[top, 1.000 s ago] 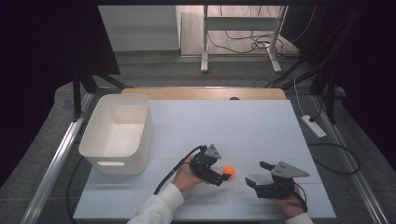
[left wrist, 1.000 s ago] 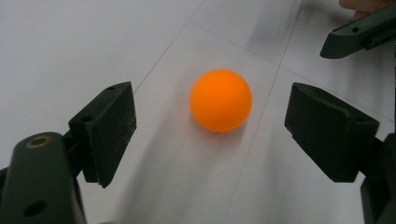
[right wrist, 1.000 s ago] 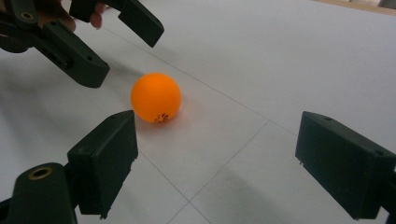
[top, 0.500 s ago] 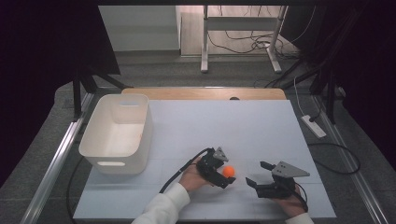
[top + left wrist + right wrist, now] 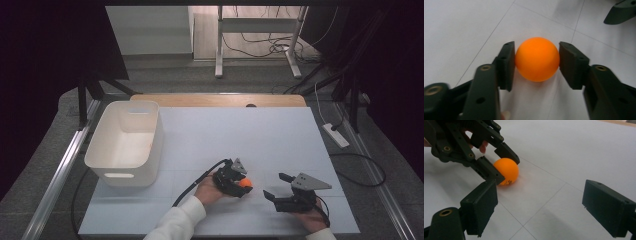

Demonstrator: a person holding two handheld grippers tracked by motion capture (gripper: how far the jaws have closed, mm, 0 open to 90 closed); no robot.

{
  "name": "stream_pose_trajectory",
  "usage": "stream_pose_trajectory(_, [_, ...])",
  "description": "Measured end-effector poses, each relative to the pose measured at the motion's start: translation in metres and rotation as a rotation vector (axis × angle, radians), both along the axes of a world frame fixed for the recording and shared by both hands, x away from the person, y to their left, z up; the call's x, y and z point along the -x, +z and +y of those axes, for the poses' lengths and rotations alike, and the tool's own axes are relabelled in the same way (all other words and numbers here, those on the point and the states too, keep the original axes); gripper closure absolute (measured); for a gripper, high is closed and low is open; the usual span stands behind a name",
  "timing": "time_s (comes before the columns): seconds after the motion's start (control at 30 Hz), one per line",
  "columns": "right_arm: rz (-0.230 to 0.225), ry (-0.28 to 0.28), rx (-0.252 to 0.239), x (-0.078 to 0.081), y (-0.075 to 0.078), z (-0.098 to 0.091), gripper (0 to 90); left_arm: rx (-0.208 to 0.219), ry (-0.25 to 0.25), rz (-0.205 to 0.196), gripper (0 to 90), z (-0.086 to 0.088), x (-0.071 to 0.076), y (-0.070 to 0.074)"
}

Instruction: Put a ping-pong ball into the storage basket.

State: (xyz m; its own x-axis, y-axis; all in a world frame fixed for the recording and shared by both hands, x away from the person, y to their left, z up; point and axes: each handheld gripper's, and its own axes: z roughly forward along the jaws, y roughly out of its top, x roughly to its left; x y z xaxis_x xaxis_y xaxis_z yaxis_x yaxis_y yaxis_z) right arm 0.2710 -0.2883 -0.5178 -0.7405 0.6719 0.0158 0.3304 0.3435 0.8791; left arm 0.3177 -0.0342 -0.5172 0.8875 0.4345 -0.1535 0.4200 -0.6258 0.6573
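High view: left gripper [image 5: 242,184] on orange ball [image 5: 245,183] at front of bench [image 5: 240,135], white bin [image 5: 125,142] off left. Left gripper view: jaws just closed, both pads touching ball. Right gripper view: right gripper [image 5: 540,207] jaws apart, holding nothing; ball rests on bench.

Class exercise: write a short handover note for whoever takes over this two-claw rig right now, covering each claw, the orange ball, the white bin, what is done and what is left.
Left claw: jaws have just been closing; now shut on the orange ball, low at the white table.
Right claw: open, empty, to the ball's right.
White bin: far left of the table; a small orange spot shows inside.
Done: ball gripped.
Left: probably lift it and carry it to the bin.
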Motion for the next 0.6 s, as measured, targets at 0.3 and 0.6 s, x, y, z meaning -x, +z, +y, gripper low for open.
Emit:
stream_pose_trajectory(0.3, [0.003, 0.001, 0.005, 0.000, 0.000, 0.001, 12.7, 0.045, 0.034, -0.030, 50.8, 0.008, 0.001, 0.008])
stream_pose_trajectory(0.6, [0.002, 0.000, 0.014, 0.000, -0.001, 0.001, 12.7, 0.063, 0.061, -0.048, 50.8, 0.017, 0.003, 0.013])
